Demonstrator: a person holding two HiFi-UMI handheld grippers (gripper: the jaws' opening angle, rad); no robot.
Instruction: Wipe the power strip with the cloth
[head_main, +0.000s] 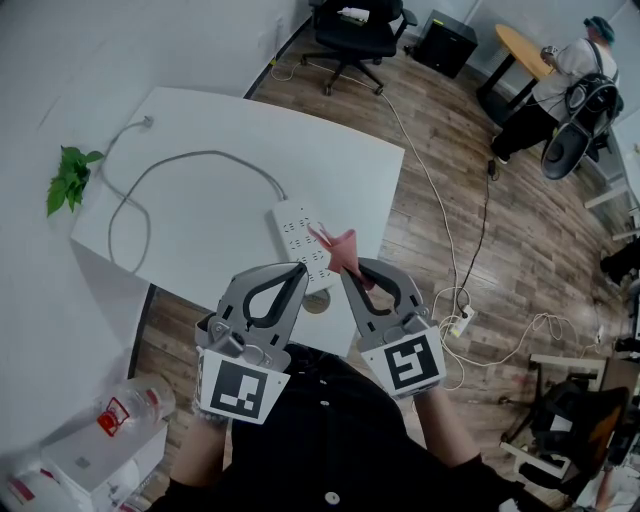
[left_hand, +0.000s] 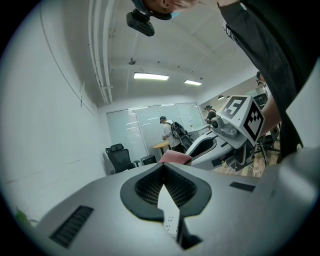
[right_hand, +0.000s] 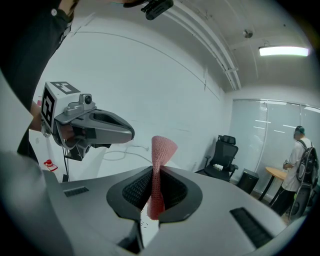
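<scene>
A white power strip (head_main: 297, 238) lies near the front edge of the white table (head_main: 220, 150), its grey cable (head_main: 190, 160) looping away to the left. Both grippers are held above the table's front edge, just short of the strip. My right gripper (head_main: 348, 274) is shut on a pink cloth (head_main: 341, 247) that sticks up past its tips; in the right gripper view the cloth (right_hand: 162, 147) is pinched between the jaws. My left gripper (head_main: 301, 269) is shut with nothing in it (left_hand: 162, 166); a bit of the strip (left_hand: 170, 223) shows below its jaws.
A green plant (head_main: 70, 178) hangs at the table's left edge. A black office chair (head_main: 355, 30) stands behind the table. White cables (head_main: 455, 300) trail over the wooden floor to the right. A person (head_main: 560, 80) stands far right by a round table. Boxes (head_main: 100, 450) sit lower left.
</scene>
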